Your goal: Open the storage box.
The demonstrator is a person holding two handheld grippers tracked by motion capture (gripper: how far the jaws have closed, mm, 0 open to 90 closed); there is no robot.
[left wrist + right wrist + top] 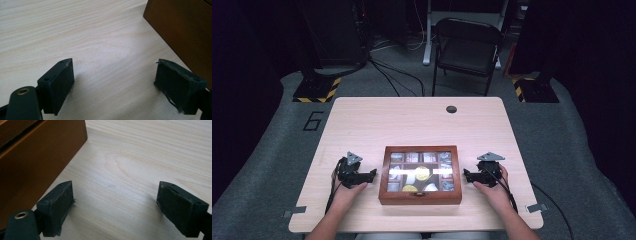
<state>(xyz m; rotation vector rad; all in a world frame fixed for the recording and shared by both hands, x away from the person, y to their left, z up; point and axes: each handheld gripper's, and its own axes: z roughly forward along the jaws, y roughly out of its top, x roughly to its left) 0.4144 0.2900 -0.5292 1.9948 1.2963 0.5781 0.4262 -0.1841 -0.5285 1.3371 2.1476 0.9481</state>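
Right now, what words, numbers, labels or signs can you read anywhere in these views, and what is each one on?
"6": a large dark numeral marked on the grey floor, left of the table.
Packets under the glass lid of the wooden box: print too small and blurred to read.
Yellow-and-black hazard stripes on the stand bases: a marking, no text.
Left gripper, right gripper: no lettering legible in any view.

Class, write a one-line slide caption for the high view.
Two open grippers, left gripper and right gripper, flank a closed glass-lidded wooden box.
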